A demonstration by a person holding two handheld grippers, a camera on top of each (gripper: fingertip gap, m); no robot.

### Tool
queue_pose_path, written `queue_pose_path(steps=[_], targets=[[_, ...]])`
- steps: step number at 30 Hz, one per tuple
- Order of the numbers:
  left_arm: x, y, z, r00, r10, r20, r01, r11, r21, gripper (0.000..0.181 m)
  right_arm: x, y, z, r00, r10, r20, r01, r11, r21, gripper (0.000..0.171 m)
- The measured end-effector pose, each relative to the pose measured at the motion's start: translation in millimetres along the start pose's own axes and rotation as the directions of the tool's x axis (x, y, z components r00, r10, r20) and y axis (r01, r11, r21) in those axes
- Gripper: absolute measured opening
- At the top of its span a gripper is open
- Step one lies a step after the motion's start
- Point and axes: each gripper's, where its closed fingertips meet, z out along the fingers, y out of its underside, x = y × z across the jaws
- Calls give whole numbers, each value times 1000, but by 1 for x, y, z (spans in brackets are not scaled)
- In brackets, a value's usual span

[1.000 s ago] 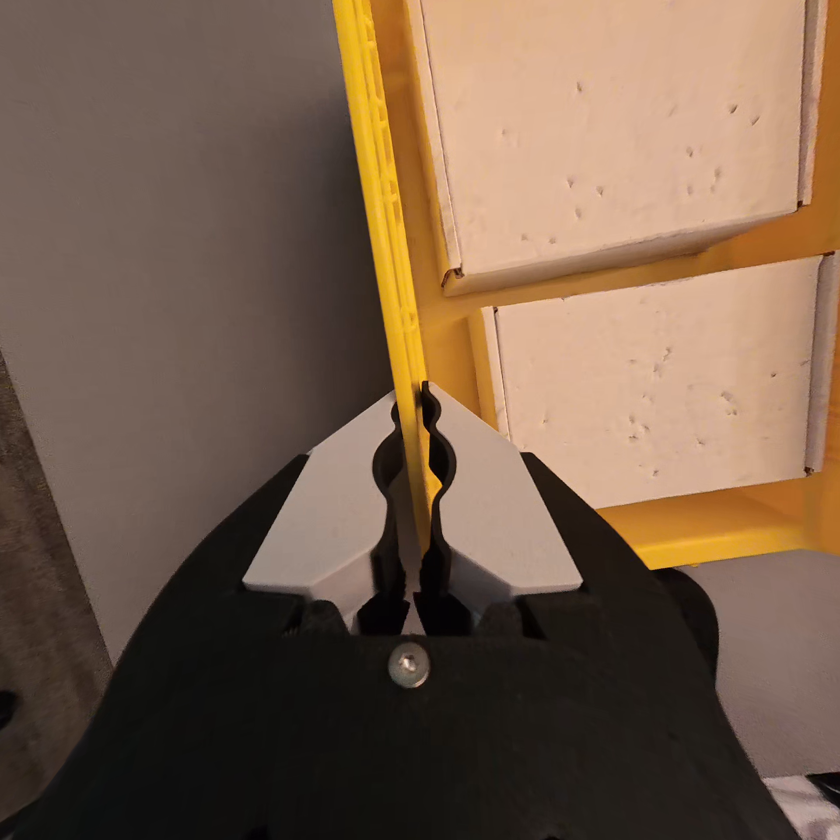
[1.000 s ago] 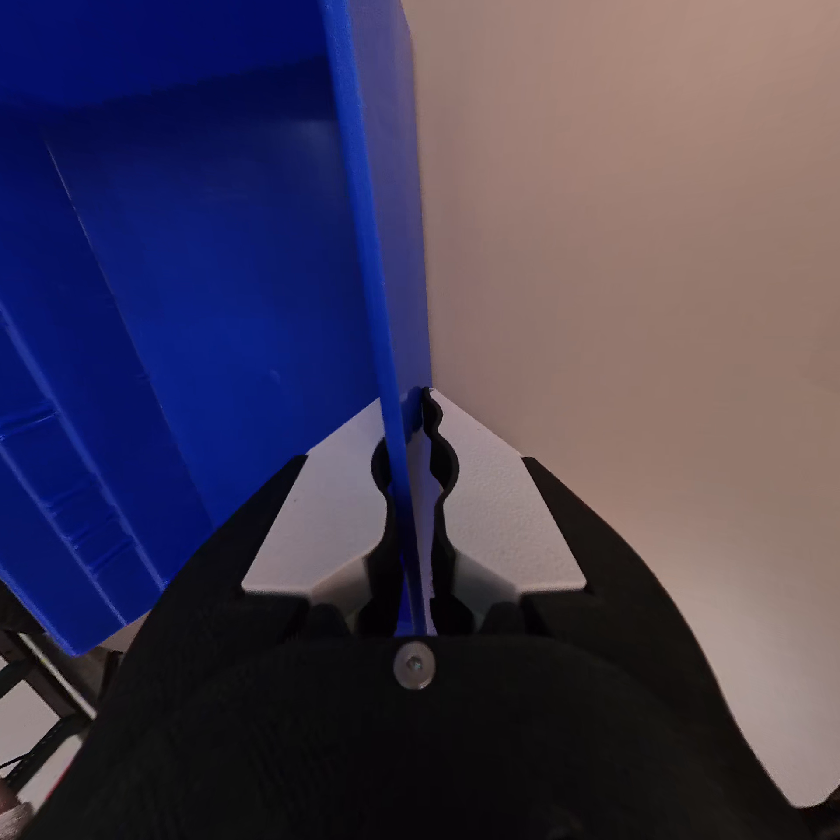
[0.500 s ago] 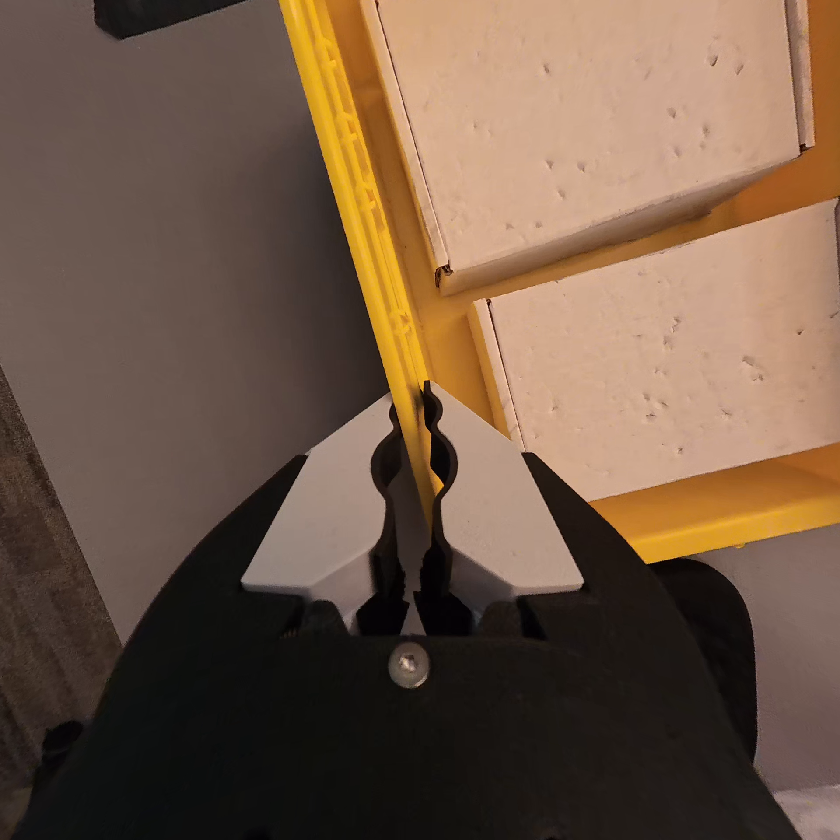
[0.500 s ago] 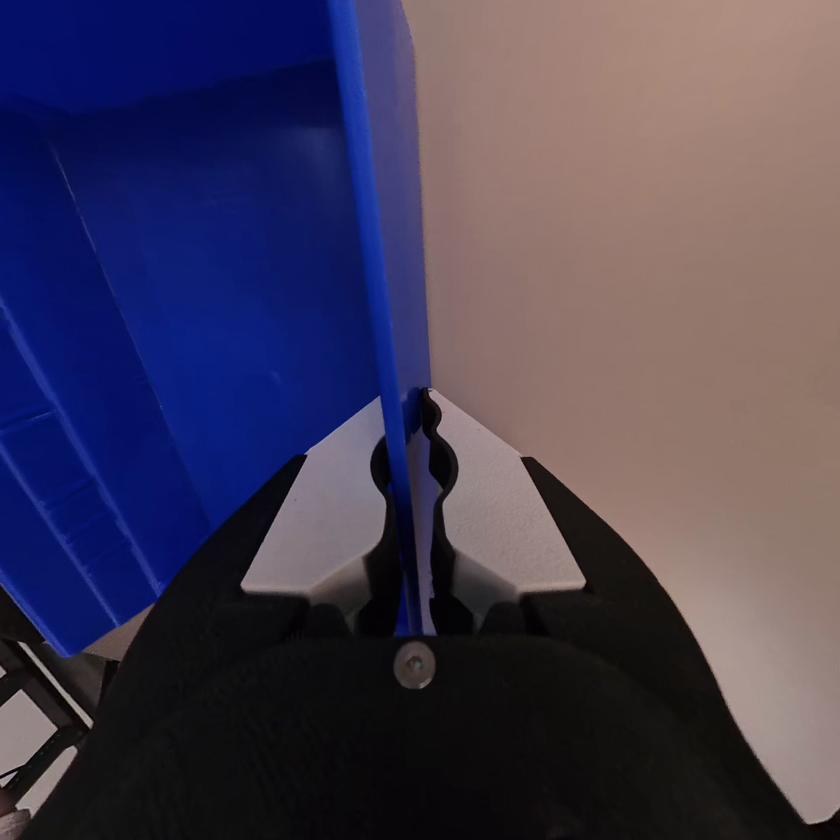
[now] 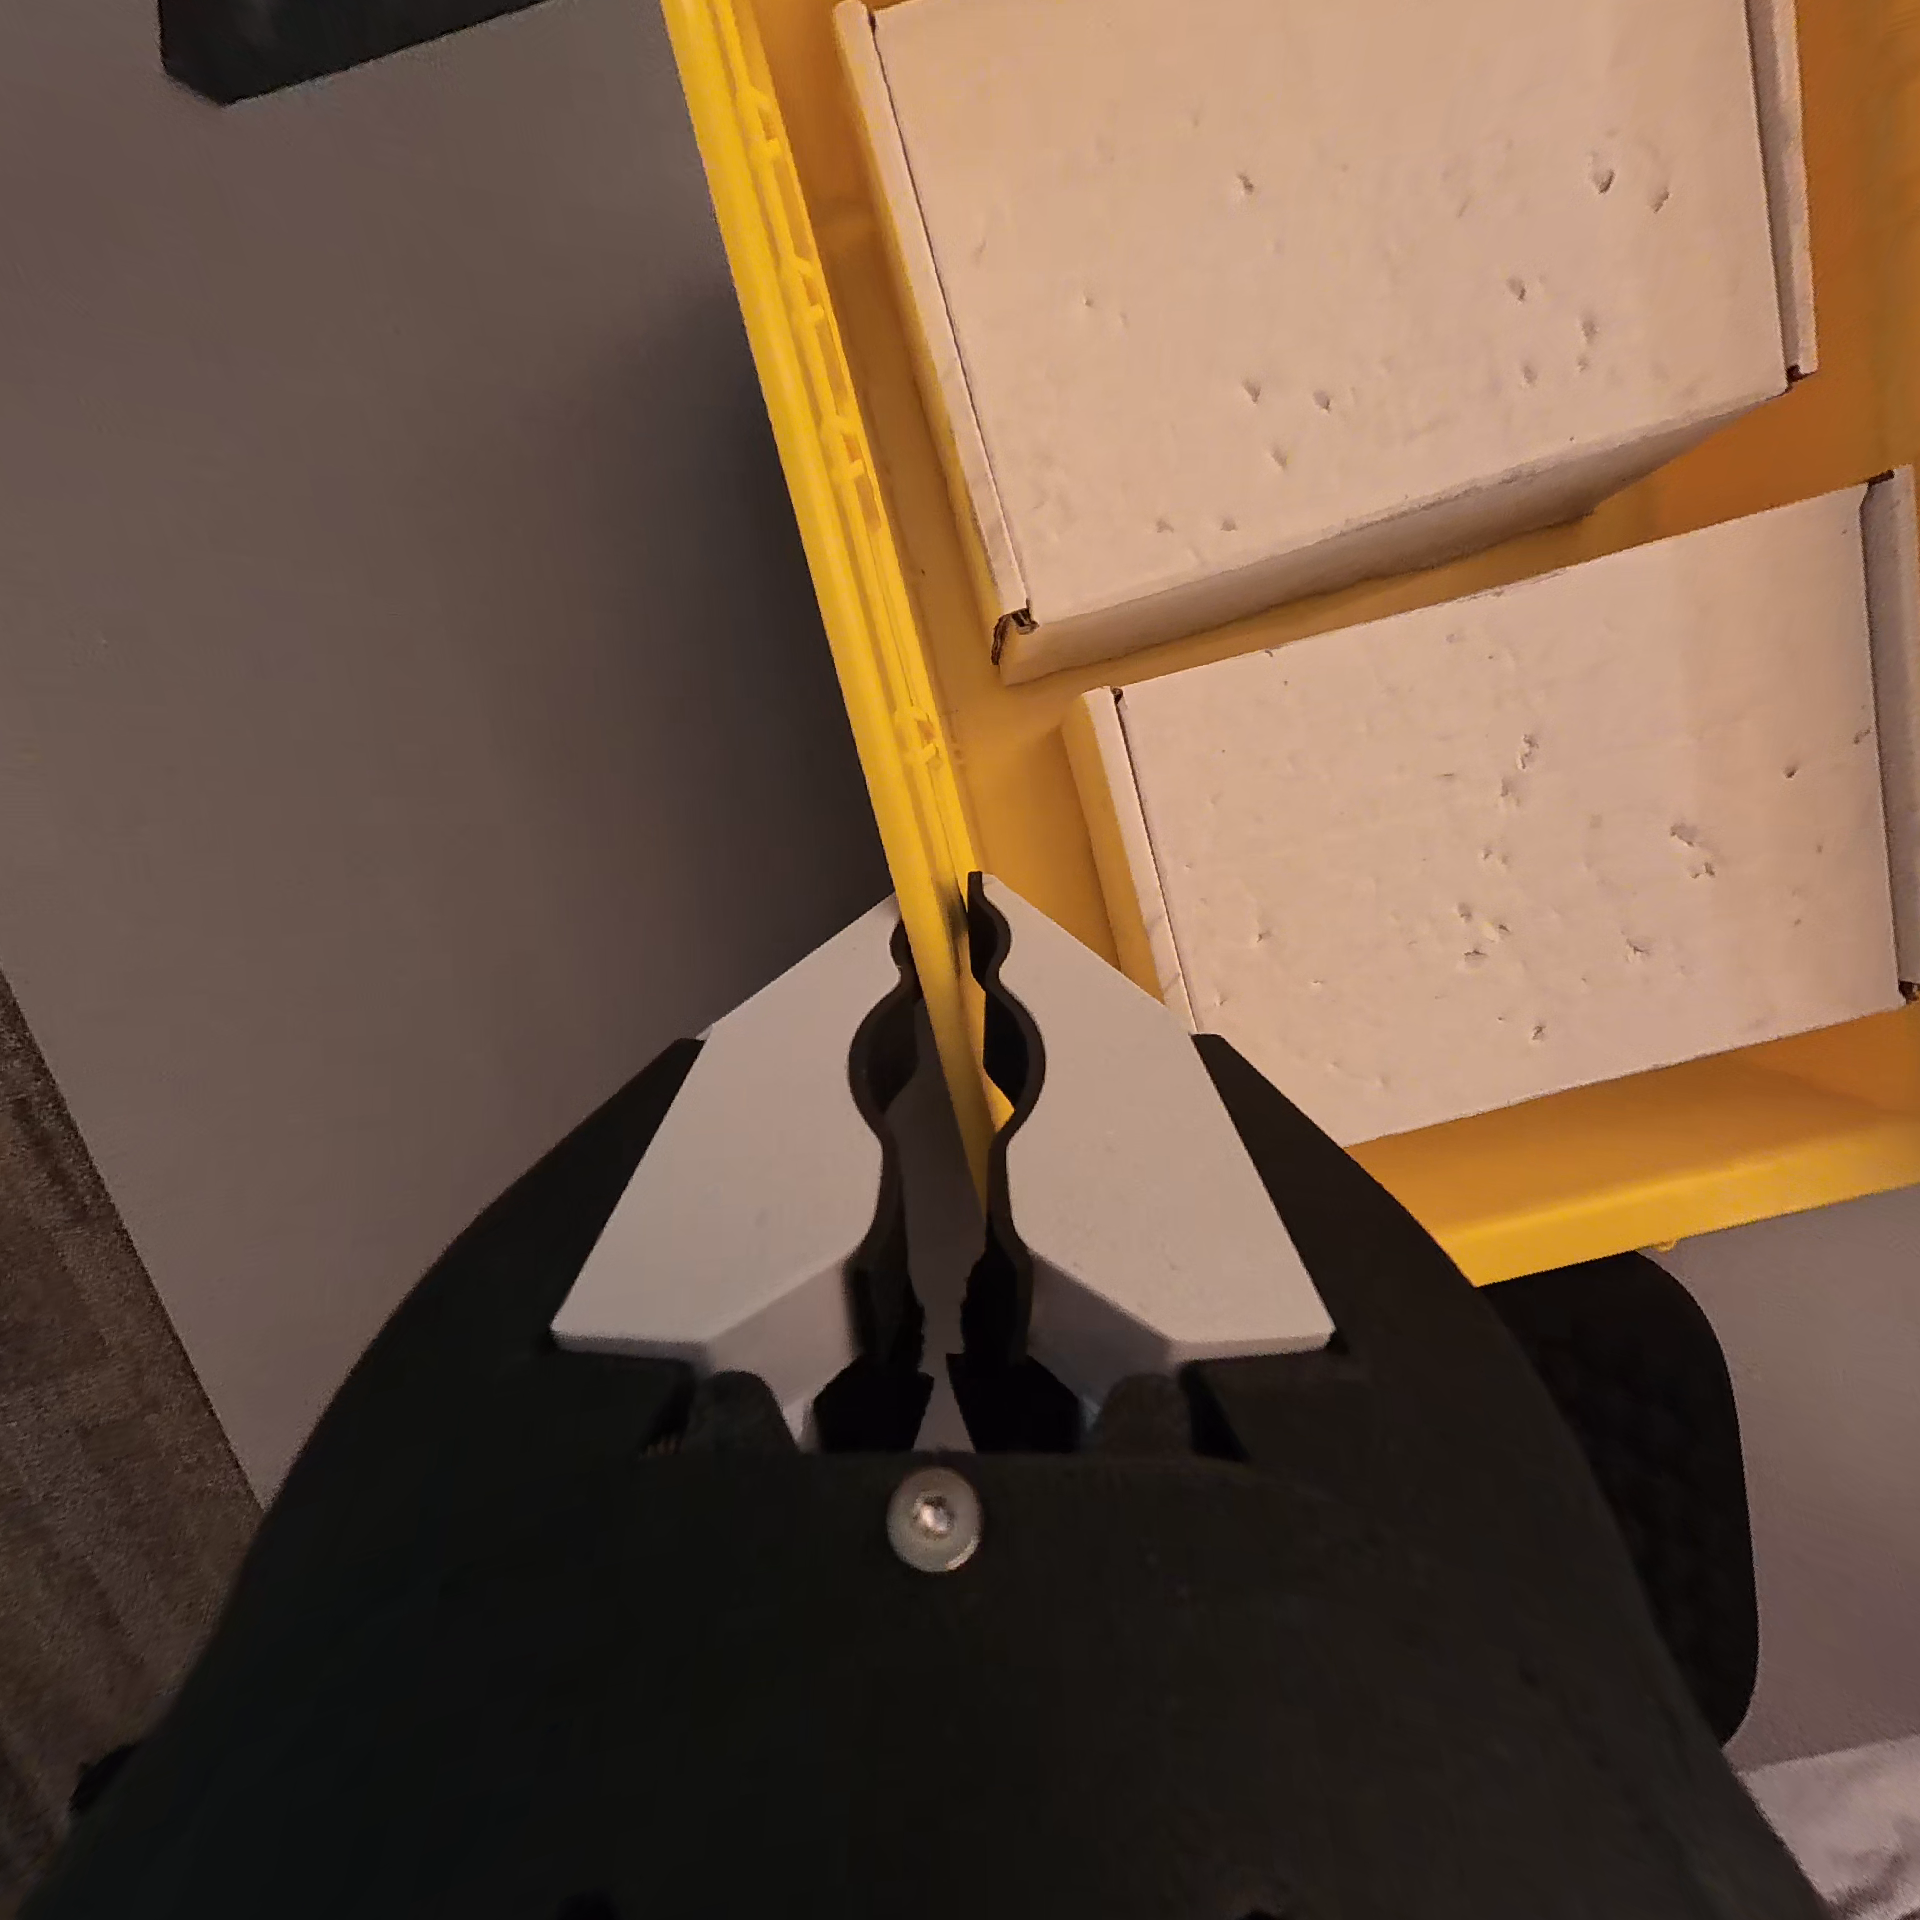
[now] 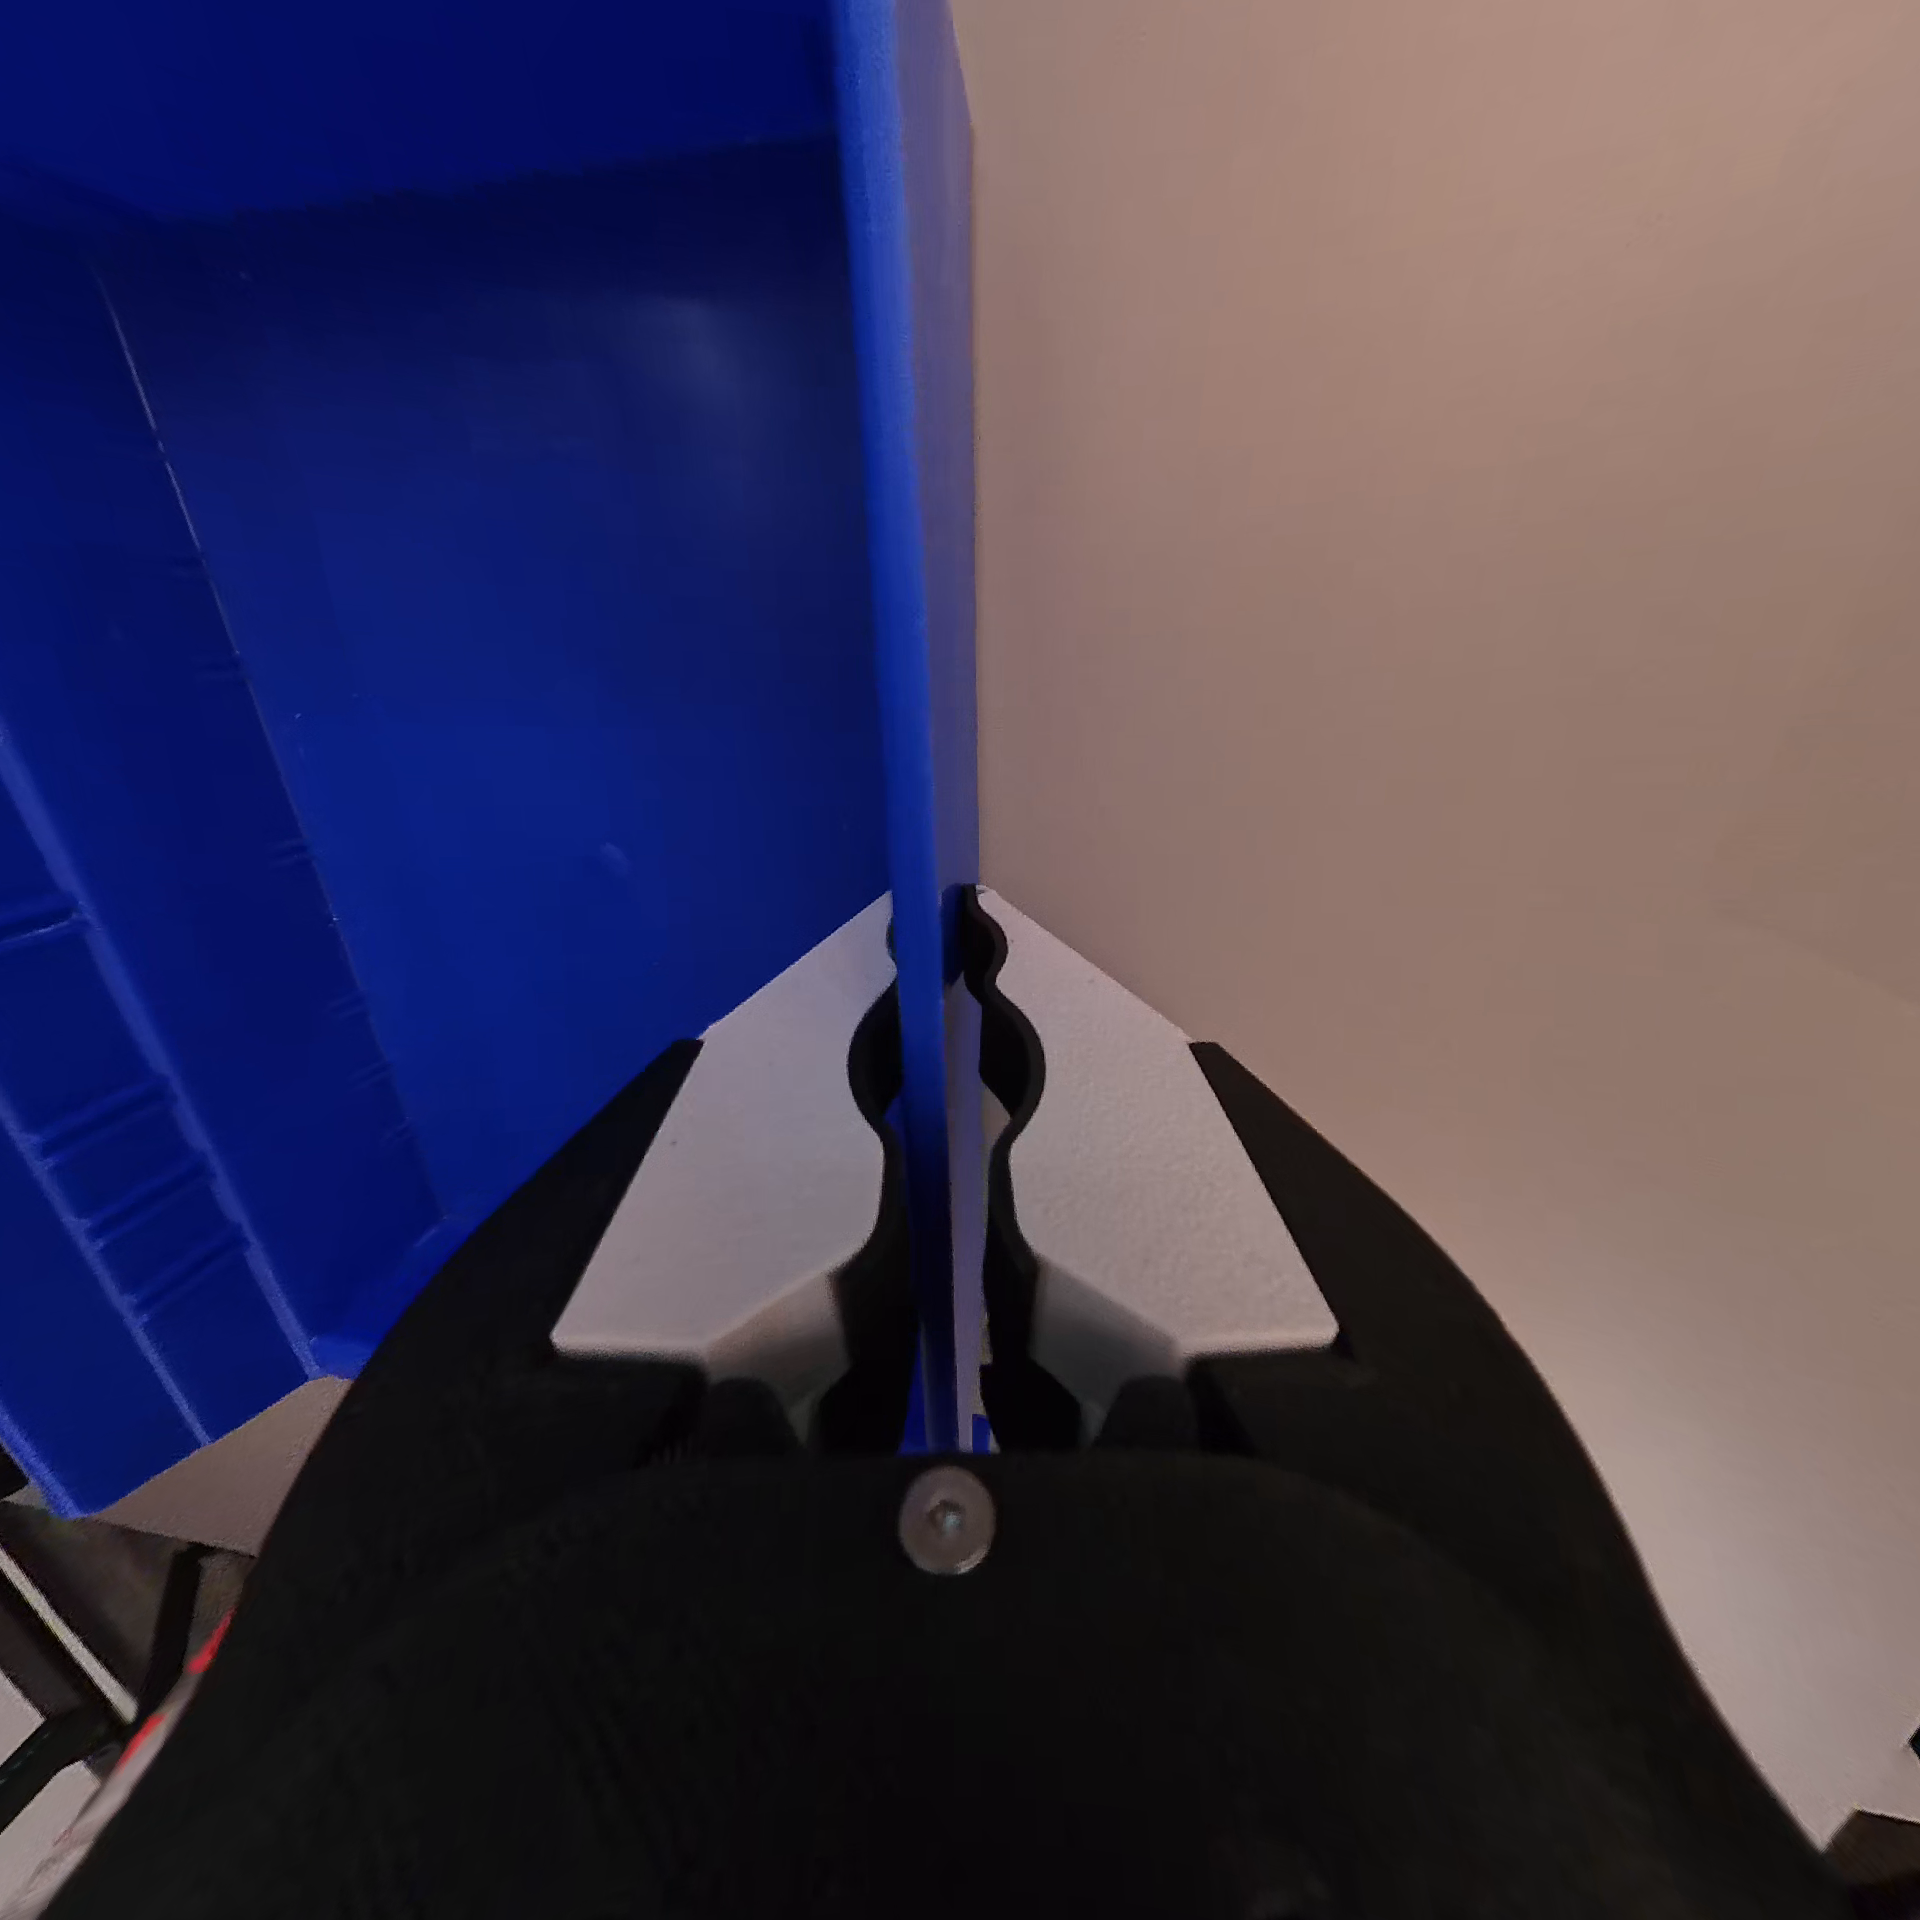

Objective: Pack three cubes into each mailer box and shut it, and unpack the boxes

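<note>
My left gripper point(image 5: 940, 914) is clamped on the thin side wall of the yellow bin point(image 5: 914, 748), jaws nearly together with only that rim between them. Inside it lie two white mailer boxes, both shut: the far one point(image 5: 1340, 312) against the held wall, the near one point(image 5: 1507, 831) towards the bin's near end wall. My right gripper point(image 6: 935, 925) pinches the side wall of the blue bin point(image 6: 520, 623) in the same way; what I see of its inside is bare, and no cubes show in either view.

I judge both bins stiff, smooth plastic: a rim pinch carries them, but they will want to swing about the jaws, the yellow one more since its load sits off to one side. The mailer boxes look like light, dented cardboard, easily crushed; I would take one across its lid edges, not its flat top.

Grey tabletop point(image 5: 416, 623) lies open left of the yellow bin, the table's left edge beyond it and a dark block point(image 5: 343, 42) at the far side. Pale surface point(image 6: 1455, 623) is open right of the blue bin.
</note>
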Motion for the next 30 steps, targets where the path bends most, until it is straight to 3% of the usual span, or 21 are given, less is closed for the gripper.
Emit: queue_pose_path(steps=[11, 22, 30], targets=[[-10, 4, -2, 999, -34, 6, 34, 999, 16, 3, 10, -2, -2, 999, -36, -9, 36, 999, 0, 4], [-43, 16, -8, 986, -168, 14, 167, 983, 71, 1, 26, 0, -6, 999, -33, 23, 32, 998, 46, 4], [-58, 25, -12, 961, -275, 25, 270, 956, 111, 1, 39, -8, -8, 997, -70, -36, 71, 997, 33, 4]])
